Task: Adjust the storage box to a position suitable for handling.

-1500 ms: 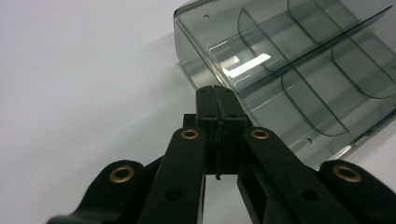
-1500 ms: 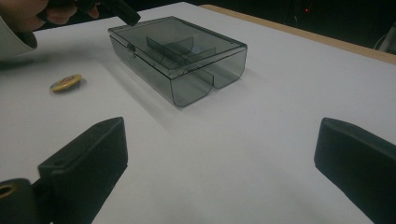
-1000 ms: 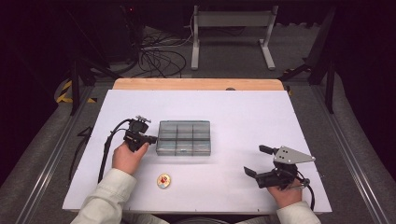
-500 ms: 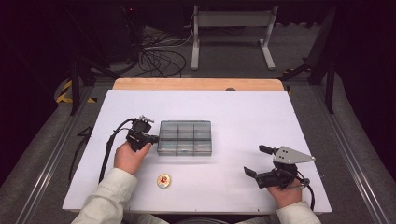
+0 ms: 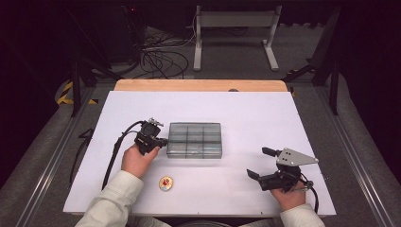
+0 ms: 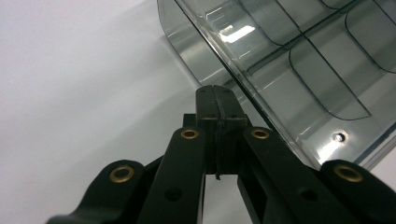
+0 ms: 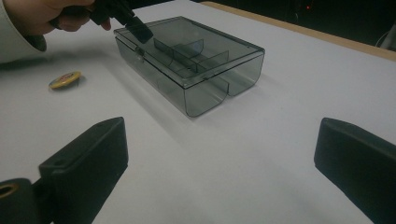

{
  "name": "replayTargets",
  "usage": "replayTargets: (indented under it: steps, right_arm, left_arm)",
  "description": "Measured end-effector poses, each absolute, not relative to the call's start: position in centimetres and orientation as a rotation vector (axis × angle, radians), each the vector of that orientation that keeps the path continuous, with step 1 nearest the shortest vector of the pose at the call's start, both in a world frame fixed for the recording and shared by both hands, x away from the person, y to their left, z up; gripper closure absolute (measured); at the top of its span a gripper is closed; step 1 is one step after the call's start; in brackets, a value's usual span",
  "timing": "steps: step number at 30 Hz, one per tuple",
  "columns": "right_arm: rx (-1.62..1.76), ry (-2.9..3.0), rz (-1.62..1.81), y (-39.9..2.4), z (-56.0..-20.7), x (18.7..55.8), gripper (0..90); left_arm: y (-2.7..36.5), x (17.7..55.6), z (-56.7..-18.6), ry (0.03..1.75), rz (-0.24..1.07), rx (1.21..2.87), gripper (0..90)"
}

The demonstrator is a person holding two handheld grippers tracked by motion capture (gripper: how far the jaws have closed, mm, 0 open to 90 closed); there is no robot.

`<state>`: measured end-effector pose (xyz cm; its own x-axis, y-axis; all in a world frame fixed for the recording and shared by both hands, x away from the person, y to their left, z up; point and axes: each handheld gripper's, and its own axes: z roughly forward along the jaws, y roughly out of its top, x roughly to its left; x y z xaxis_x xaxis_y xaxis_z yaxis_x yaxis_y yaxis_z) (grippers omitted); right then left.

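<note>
High view first: the white table point(image 5: 283, 118) spreads under me, and the smoky clear box point(image 5: 194, 140), lid down and split into compartments, sits near its middle. At the box's left edge my left claw point(image 5: 161, 140) is pressed fully together with nothing between its jaws; in the left gripper view its tips point(image 6: 215, 100) meet right at the lid's rim. My right claw point(image 5: 259, 163) rests near the table's front right, well apart from the box, jaws spread wide and empty. A small round badge point(image 5: 165, 183) lies in front of the box.
</note>
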<state>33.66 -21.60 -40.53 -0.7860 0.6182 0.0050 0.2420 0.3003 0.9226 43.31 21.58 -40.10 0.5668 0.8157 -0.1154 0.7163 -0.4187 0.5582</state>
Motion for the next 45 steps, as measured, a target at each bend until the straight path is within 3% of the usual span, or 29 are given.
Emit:
replayTargets:
  steps: [20,26,29,31,45]
  right_arm:
    - [0.770,2.224,1.482,-21.6,-40.5,33.6,3.3]
    - [0.772,2.220,1.486,-21.6,-40.4,33.7,3.5]
    - [0.771,2.223,1.484,-21.5,-40.3,33.8,3.9]
    - [0.768,2.235,1.485,-21.3,-40.1,33.9,4.8]
    - [0.747,2.279,1.459,-19.5,-39.2,34.6,9.0]
  left_arm:
    - [20.2,43.1,-40.1,1.175,0.224,2.253,89.7]
    - [20.6,42.7,-39.7,1.172,0.293,2.255,86.0]
    - [21.2,42.1,-39.2,1.149,0.330,2.217,77.1]
    - [21.5,41.6,-38.7,1.104,0.354,2.192,61.1]
    - [22.6,37.3,-37.1,0.972,0.530,2.032,24.7]
